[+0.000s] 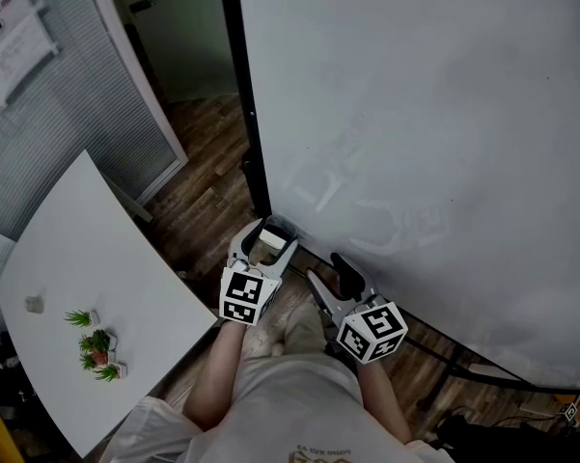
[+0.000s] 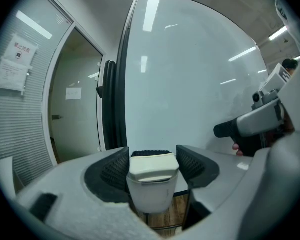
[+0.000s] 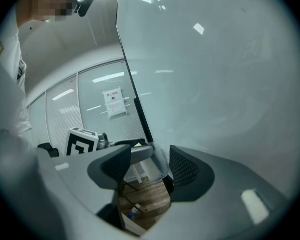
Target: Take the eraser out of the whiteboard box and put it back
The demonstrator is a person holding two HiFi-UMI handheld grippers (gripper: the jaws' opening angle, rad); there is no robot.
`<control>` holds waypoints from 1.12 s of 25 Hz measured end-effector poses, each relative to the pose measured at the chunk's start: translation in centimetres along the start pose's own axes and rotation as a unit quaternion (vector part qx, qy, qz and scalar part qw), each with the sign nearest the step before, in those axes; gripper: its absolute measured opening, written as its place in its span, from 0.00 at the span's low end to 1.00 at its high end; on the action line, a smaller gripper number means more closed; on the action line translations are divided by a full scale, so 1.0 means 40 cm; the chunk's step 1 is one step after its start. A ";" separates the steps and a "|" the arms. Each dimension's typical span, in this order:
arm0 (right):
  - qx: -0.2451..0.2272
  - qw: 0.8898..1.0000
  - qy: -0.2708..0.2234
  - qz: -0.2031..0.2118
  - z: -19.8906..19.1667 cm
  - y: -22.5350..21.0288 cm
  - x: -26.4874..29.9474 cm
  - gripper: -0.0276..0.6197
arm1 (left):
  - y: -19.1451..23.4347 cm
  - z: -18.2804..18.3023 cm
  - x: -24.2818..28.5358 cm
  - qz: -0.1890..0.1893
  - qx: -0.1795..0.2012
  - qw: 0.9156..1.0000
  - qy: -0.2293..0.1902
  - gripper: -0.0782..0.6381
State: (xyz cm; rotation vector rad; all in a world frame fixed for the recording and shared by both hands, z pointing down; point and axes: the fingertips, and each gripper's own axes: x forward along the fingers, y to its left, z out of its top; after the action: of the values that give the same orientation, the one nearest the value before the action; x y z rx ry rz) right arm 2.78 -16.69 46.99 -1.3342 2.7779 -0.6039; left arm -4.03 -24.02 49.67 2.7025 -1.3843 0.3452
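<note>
whiteboard [image 1: 415,114]: The whiteboard box is fixed at its lower left corner. A pull that isn't straight out of the box would likely push against the board's edge instead of freeing anything.
floor [image 1: 203,210]: Bare wood lies right under that corner, so anything that slips out of a weak hold would drop down there, out of easy reach.
right hand-held gripper [image 3: 150,166]: Its jaws are apart with nothing between them, and it hangs just beside the left one near the board. It could knock the other tool if it drifts inward.
left hand-held gripper [image 1: 267,241]: Its jaws are apart, straddling the box top with a pad close on each side. No firm clamp shows yet. If it closes too low, it would grip the box wall.
whiteboard box [image 2: 149,199]: It is pale and narrow and sits between the pads. Squeezing it could jam the eraser inside.
eraser [image 2: 153,165]: It sits in the box mouth with its cream back towards the camera and dark felt behind. A shallow or lopsided pinch could tip it out.
</note>
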 end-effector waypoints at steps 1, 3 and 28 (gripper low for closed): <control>0.000 1.000 0.000 0.000 0.000 -0.001 0.000 0.42 | -0.001 0.000 0.000 0.000 0.000 1.000 0.000 0.51; -0.001 1.000 0.001 -0.001 -0.002 -0.002 -0.001 0.42 | -0.001 -0.001 0.001 0.000 0.000 1.000 -0.002 0.50; 0.004 1.000 0.001 -0.012 -0.004 -0.019 -0.009 0.39 | 0.006 -0.010 0.000 0.004 -0.001 1.000 -0.003 0.49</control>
State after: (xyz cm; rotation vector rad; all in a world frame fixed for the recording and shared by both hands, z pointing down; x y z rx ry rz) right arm 3.57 -16.79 47.32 -1.3690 2.7605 -0.6173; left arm -4.28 -24.07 50.05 2.6991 -1.3965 0.3361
